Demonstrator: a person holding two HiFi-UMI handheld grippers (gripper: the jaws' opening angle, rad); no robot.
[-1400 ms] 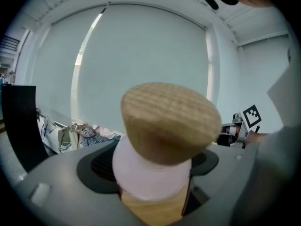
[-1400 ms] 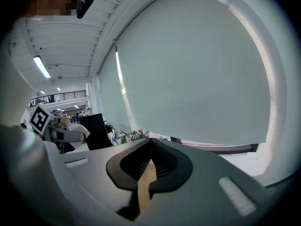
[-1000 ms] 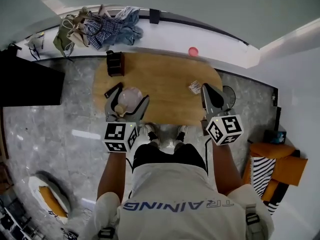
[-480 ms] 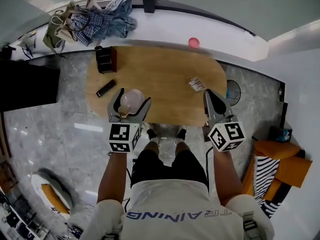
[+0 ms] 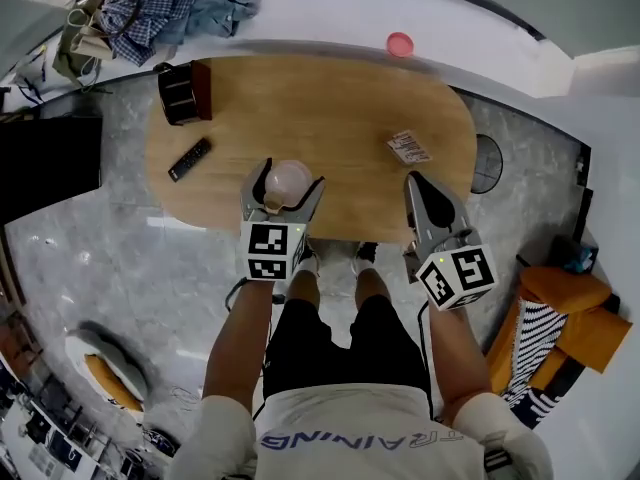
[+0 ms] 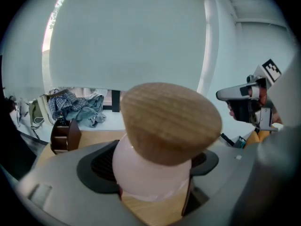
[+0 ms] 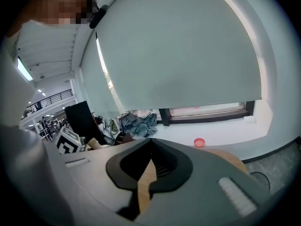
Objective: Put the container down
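A pale pink round container (image 5: pixel 289 180) with a wooden lid (image 6: pixel 170 122) sits between the jaws of my left gripper (image 5: pixel 286 190), which is shut on its body (image 6: pixel 149 175). It hangs over the near edge of the oval wooden table (image 5: pixel 330 108); I cannot tell whether it touches the top. My right gripper (image 5: pixel 415 182) is shut and empty, just over the table's near right edge. In the right gripper view its pads (image 7: pixel 165 166) meet with only a thin slit between them.
On the table lie a black remote (image 5: pixel 189 159) at the left, a dark wooden organiser (image 5: pixel 183 91) at the far left corner and a printed card (image 5: pixel 408 147) at the right. A pink disc (image 5: pixel 400 44) and clothes (image 5: pixel 150 8) lie on the sill. An orange seat (image 5: pixel 575 318) stands right.
The person has stepped closer to the table. The left gripper has carried the container from the table's left front corner to over its near edge. The right gripper stays shut.
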